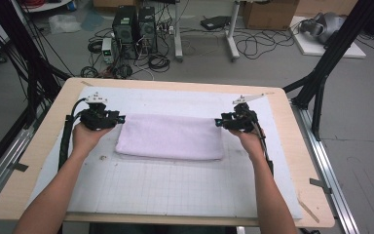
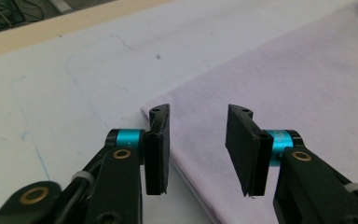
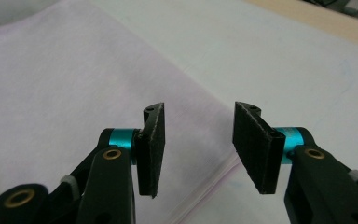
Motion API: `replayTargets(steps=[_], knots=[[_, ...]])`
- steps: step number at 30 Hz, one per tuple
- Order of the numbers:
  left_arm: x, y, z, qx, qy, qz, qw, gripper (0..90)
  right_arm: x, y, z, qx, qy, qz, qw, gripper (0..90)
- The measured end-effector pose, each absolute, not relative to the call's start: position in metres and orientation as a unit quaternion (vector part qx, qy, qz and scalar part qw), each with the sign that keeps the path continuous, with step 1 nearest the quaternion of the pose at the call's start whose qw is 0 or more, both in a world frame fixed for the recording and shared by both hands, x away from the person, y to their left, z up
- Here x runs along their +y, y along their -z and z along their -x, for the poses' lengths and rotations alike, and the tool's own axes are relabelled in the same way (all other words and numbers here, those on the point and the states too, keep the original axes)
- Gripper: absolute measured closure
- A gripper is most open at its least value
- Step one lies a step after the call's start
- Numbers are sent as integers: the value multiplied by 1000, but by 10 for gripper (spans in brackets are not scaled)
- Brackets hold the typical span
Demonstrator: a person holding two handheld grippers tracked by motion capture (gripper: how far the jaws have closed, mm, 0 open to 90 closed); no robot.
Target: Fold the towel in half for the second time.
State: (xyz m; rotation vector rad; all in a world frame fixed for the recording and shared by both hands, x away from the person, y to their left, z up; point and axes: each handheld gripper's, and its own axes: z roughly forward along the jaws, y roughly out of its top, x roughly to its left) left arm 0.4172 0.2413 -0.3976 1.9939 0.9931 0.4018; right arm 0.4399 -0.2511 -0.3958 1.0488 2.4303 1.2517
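Observation:
A folded pale lilac towel (image 1: 170,137) lies flat on the white gridded mat (image 1: 165,187) in the middle of the table. My left gripper (image 1: 119,118) hovers at the towel's far left corner, jaws apart with nothing between them. Seen from the left gripper view, the left gripper (image 2: 198,140) hangs above the towel (image 2: 279,107) edge without touching it. My right gripper (image 1: 218,122) hovers at the far right corner. In the right gripper view, the right gripper (image 3: 198,140) stands open above the towel (image 3: 74,84) corner, its pads clear of the cloth.
The mat covers most of the wooden tabletop (image 1: 44,141). Black frame struts (image 1: 328,58) rise at the table's far corners. Computer towers (image 1: 134,27), cables and boxes sit on the floor beyond the far edge.

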Motion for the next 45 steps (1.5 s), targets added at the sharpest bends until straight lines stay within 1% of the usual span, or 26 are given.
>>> replayTargets(steps=[3,5,8,9,14,18,20,21,24,26,28,33,36,38,45], knots=[[240,403,-404,383,-160,-805,424,610,-249,400,-430,830,-421,-351,100,520],[241,405,-396,378,-157,-802,435,600,-248,402,-425,832,-422,-347,98,507],[245,406,-388,373,-153,-799,446,562,-247,404,-418,832,-424,-343,99,460],[246,406,-386,373,-153,-797,450,552,-247,404,-417,830,-429,-344,94,445],[246,410,-377,366,-151,-801,449,511,-246,405,-409,824,-438,-350,87,348],[244,412,-372,358,-151,-803,451,488,-241,408,-401,827,-436,-343,94,295],[242,412,-370,356,-150,-804,451,466,-240,410,-397,828,-439,-336,94,288],[241,412,-369,355,-148,-804,454,455,-239,410,-395,830,-436,-333,95,263],[242,412,-364,355,-148,-801,460,431,-238,410,-389,830,-438,-330,99,244],[243,412,-361,354,-148,-800,462,411,-238,410,-385,832,-436,-326,107,214],[245,412,-358,357,-147,-796,466,393,-239,410,-383,828,-443,-328,100,187],[250,411,-350,355,-156,-792,472,346,-241,409,-375,827,-442,-327,117,124],[252,410,-348,359,-153,-792,469,279,-241,408,-372,833,-434,-324,114,119],[253,409,-346,361,-152,-794,465,250,-241,406,-370,836,-429,-321,116,119],[256,407,-337,362,-162,-795,459,196,-247,398,-361,834,-433,-320,124,116]])
